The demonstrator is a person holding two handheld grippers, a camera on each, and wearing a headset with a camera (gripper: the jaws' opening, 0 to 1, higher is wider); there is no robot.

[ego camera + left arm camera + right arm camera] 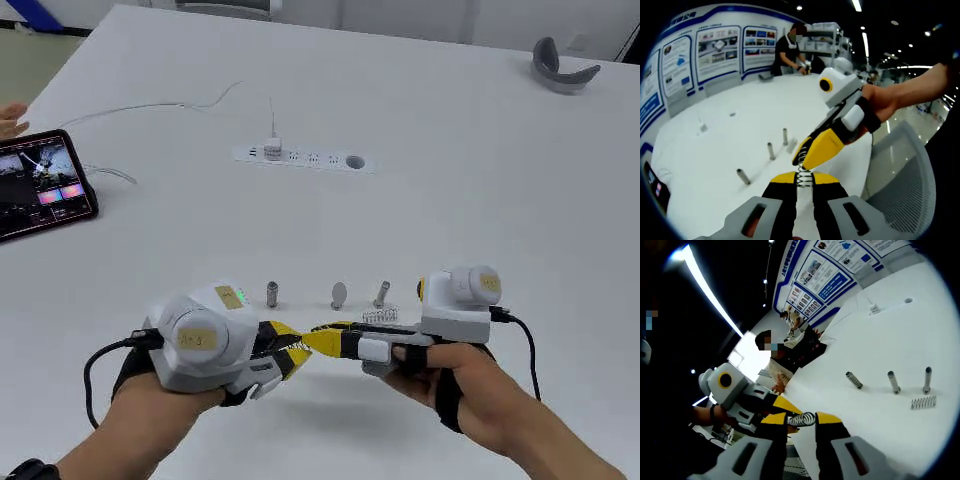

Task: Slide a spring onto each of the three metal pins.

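Jaws of left gripper [804, 181] and right gripper [801, 421] both pinch one spring [802, 170] aloft, likely regripping it to aim at a pin [272, 294].

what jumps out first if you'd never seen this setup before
The left gripper and right gripper meet tip to tip low in the head view, a small spring pinched between their yellow tips. Just beyond them three metal pins sit in a row on the white table, a loose spring lying by the right-hand one. A lit tablet sits at the table's left edge.
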